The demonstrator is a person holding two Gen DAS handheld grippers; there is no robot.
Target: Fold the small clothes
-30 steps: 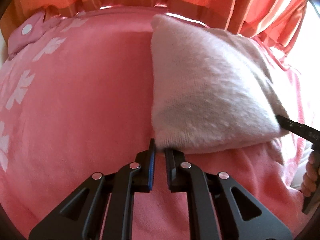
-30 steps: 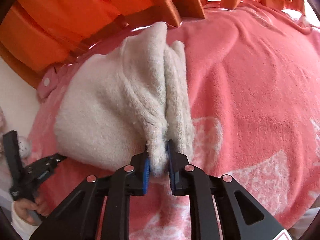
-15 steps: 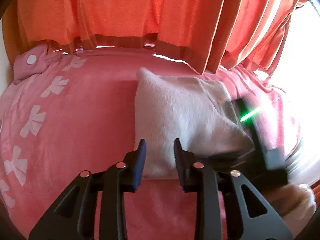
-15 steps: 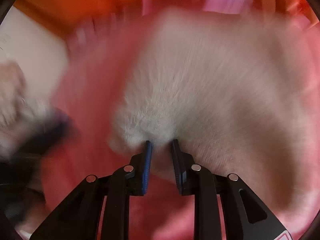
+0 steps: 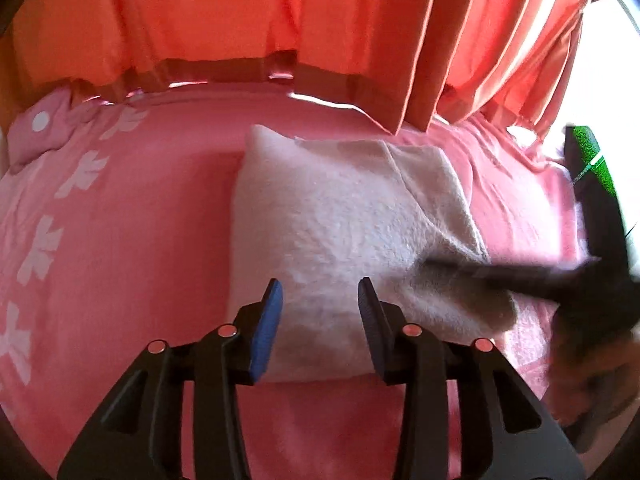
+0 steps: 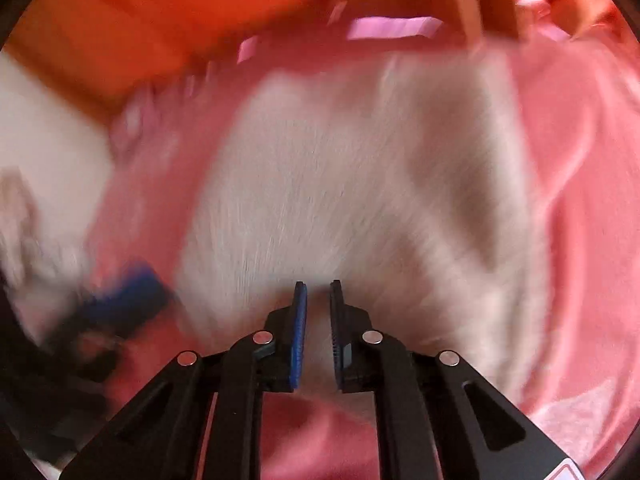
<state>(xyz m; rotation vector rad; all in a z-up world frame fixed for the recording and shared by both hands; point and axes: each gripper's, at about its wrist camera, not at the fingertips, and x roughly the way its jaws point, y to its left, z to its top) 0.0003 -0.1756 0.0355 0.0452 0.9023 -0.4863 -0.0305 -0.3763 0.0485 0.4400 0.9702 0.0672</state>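
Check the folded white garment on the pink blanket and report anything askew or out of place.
Nothing stands out. The white garment lies folded into a compact block on the pink blanket; its right edge layers sit a little uneven. The right wrist view is too blurred to add more.

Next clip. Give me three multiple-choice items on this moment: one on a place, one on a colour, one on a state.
1. The folded white garment lies: A in a basket; B on the pink blanket; C on bare floor.
2. The curtains are: A blue; B green; C orange.
3. The fingers of the left gripper are: A apart; B clamped on cloth; C out of view.

B, blanket shows all around it; C, orange folds hang behind; A, they have just been opening, with nothing pinched between them.
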